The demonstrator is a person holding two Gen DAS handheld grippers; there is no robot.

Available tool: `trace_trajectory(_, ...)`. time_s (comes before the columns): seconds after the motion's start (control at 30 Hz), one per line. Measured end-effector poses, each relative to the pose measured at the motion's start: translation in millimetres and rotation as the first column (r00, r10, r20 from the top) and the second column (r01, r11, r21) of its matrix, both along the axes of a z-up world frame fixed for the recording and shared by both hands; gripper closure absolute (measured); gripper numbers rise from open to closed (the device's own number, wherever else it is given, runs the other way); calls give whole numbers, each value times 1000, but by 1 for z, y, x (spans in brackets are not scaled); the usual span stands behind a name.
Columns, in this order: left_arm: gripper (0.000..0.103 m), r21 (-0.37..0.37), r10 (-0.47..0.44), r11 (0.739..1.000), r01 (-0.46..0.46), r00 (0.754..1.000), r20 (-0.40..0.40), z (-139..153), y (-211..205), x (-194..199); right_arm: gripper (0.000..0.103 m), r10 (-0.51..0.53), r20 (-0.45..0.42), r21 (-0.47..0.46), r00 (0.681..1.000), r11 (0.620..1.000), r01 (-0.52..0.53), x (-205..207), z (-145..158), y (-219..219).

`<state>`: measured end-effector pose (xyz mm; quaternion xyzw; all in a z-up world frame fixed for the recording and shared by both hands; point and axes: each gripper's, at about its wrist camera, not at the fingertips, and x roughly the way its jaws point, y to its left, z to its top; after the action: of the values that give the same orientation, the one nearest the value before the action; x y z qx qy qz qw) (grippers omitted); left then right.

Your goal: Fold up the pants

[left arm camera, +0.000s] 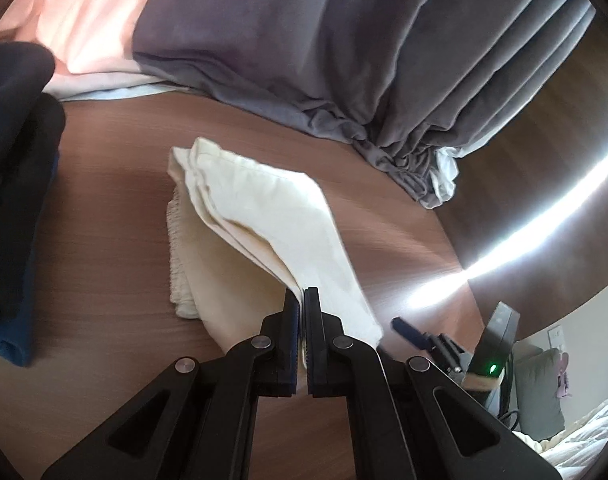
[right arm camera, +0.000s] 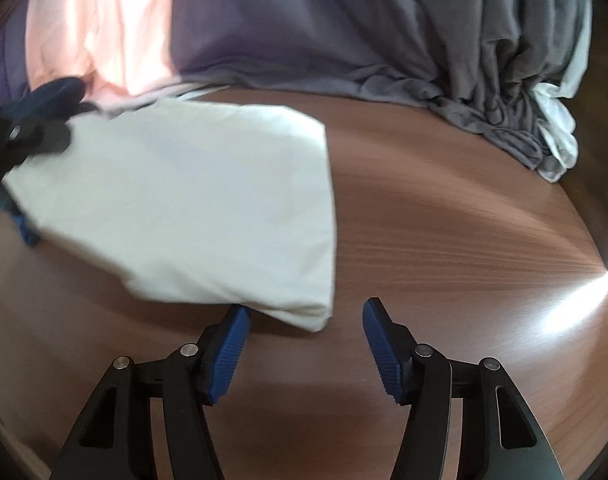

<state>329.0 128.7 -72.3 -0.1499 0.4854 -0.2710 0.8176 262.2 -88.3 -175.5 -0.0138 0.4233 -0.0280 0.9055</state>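
The cream-white pants [left arm camera: 264, 216] lie folded on the brown wooden table [left arm camera: 116, 240], with the ribbed waistband [left arm camera: 178, 248] at the left. My left gripper [left arm camera: 304, 300] is shut on the near edge of the folded layers and lifts them a little. In the right wrist view the pants [right arm camera: 192, 208] show as a flat white slab. My right gripper [right arm camera: 304, 312] is open just in front of the near corner, with nothing between the blue pads [right arm camera: 377, 340]. The left gripper [right arm camera: 28, 136] shows dark at the pants' far left edge.
Grey curtains [left arm camera: 343, 60] and pink fabric [left arm camera: 84, 12] hang behind the table. A dark and blue garment pile [left arm camera: 16, 208] lies at the left. The right gripper [left arm camera: 411, 330] shows beside the pants in the left wrist view. A bright strip of light [right arm camera: 583, 296] runs along the right edge.
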Motion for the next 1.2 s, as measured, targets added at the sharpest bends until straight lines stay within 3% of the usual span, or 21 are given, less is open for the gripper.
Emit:
trace_trajectory(0.27,98,103,46,994,-38,996,-73,-34,16,8,44,-102,11,-43,995,994,102,2,4,-12)
trace_trajectory(0.33,98,98,40,995,-32,996,-82,-35,15,10,44,-123,18,-48,992,991,123,0,6,-16)
trace_trajectory(0.53,98,23,6,1000,-5,1000,-19,2,-1,17,44,-20,4,-33,1000,999,20,-6,12,-1)
trace_trajectory(0.7,98,14,-17,1000,17,999,51,28,-14,24,34,47,9,-18,999,999,-47,-7,11,12)
trace_trajectory(0.9,98,21,12,1000,-13,998,59,36,-2,18,34,-4,66,-21,998,1000,6,7,9,10)
trace_trajectory(1.07,98,98,77,992,-79,997,25,16,10,19,34,-74,95,-43,993,996,78,9,11,5)
trace_trajectory(1.2,98,141,111,985,-102,992,-57,-15,21,22,34,-123,123,-67,985,989,132,4,15,2)
